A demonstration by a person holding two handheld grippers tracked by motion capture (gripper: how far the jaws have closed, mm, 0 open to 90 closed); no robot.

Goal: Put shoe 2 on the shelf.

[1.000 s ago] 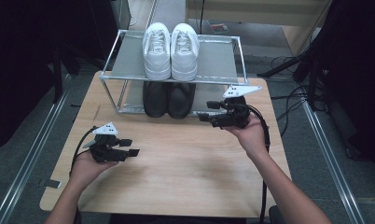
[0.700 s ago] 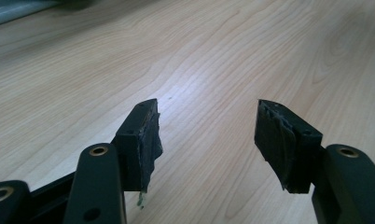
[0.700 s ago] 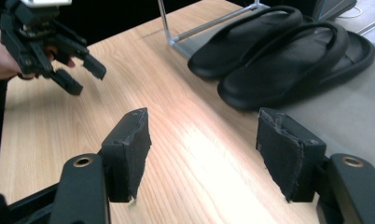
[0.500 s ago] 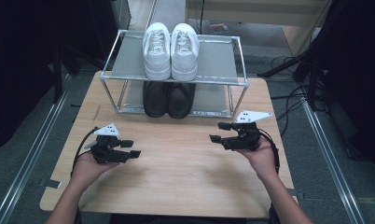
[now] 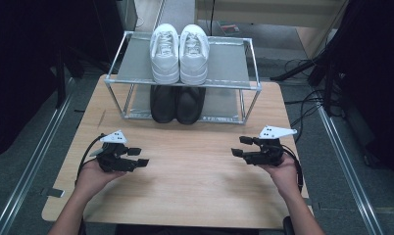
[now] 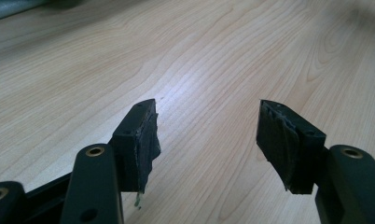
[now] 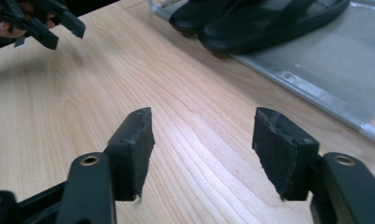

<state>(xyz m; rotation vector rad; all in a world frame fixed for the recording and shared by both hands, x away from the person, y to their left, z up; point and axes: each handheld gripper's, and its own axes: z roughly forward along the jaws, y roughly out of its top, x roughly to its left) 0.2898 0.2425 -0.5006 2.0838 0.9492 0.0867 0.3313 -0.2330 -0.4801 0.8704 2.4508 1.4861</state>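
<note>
A metal shoe rack [image 5: 233,61] stands at the table's far side. A pair of white sneakers [image 5: 179,51] sits on its top shelf and a pair of black shoes [image 5: 178,103] on the lower one. My left gripper [image 5: 140,156] rests low over the wood at the near left, pointing right. Its jaws have just been opening and stand open with nothing between them [image 6: 206,135]. My right gripper [image 5: 239,146] hovers at the near right, pointing left, open and empty [image 7: 204,149]. The black shoes [image 7: 269,21] lie ahead of it to the right.
The wooden table [image 5: 195,191] has bare surface between the two grippers and in front of the rack. In the right gripper view the rack's lower shelf [image 7: 325,70] runs along the right, and the left gripper [image 7: 66,35] shows at the far left.
My right gripper has come away from the rack's front, down and toward the near right of the table. The left hand has stayed where it was.
</note>
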